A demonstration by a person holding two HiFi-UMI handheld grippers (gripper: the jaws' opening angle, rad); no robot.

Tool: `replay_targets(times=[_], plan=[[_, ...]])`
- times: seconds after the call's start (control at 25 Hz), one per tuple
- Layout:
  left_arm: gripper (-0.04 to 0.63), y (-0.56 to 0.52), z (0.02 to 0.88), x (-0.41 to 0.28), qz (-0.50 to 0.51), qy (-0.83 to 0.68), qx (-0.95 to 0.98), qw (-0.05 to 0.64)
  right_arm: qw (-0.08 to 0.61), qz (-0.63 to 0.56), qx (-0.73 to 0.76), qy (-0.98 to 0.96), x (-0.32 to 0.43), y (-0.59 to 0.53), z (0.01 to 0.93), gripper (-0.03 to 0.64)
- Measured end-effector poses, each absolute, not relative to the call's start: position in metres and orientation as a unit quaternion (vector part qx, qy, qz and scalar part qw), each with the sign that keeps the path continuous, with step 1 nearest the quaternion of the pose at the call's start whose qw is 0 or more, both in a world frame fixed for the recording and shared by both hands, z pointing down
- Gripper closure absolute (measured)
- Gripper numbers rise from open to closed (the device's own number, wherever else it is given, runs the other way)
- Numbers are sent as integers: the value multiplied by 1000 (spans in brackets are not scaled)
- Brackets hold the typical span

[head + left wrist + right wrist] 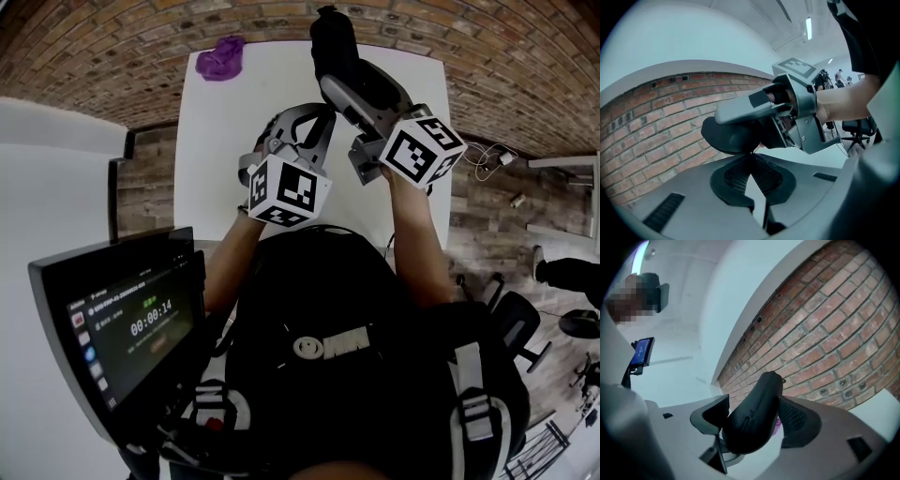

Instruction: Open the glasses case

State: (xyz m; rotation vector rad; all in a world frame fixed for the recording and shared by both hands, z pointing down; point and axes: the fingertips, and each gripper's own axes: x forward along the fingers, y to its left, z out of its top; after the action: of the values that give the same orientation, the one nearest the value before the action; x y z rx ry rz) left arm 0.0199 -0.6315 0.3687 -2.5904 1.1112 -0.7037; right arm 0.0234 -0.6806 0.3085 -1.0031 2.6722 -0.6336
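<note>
The black zippered glasses case [333, 42] is lifted above the white table [225, 178], its long axis pointing away from me. My right gripper [345, 86] is shut on it. In the right gripper view the case [757, 413] fills the gap of that gripper [752, 405], both pads against its sides, and a small zipper tab [782, 379] shows at its far end. My left gripper [307, 124] is shut just beside it. In the left gripper view its tips [751, 156] meet right under the case's lower edge [729, 138]. Whether they pinch anything thin is hidden.
A crumpled purple cloth [221, 58] lies at the table's far left corner. A screen on a stand [127, 323] sits at my lower left. Brick-patterned flooring surrounds the table, with an office chair [514, 323] and cables [487, 161] to the right.
</note>
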Motion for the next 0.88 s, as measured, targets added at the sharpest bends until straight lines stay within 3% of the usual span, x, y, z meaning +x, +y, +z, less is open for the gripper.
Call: replay_targets(times=[0.24, 0.56, 0.88], plan=[[591, -628, 374, 25, -252, 374, -883, 131, 72, -216, -353, 908, 21, -683, 316, 312], [591, -633, 366, 19, -235, 368, -892, 119, 46, -222, -314, 922, 35, -673, 306, 374], [591, -638, 371, 11, -262, 356, -887, 133, -42, -175, -286, 941, 36, -659, 315, 394]])
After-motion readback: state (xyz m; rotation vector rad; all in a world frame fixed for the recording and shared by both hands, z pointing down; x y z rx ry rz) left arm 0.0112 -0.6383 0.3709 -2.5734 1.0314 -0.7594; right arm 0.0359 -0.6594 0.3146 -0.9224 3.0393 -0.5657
